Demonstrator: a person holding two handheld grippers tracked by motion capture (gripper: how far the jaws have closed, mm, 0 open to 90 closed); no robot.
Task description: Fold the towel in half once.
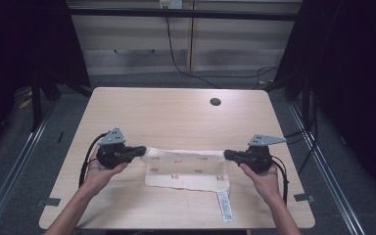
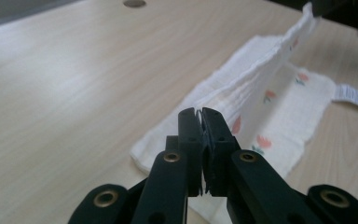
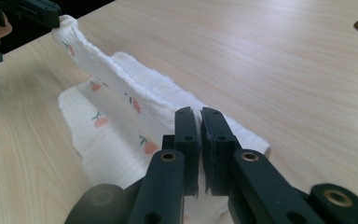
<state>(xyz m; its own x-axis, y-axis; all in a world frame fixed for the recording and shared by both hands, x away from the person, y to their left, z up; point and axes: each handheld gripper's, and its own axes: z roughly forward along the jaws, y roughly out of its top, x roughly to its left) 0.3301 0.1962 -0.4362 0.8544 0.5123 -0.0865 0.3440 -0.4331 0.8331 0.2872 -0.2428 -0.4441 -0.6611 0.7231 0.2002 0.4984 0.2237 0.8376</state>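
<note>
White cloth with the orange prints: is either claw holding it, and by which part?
Both. The left claw pinches the white printed cloth at the left end of its far edge, the right claw at the right end, lifting that edge off the table.

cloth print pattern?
White cloth with small orange-red flowers on green stems; clearest in the right gripper view.

Table evenly lit; surroundings dark; near fingers softly blurred.
</note>
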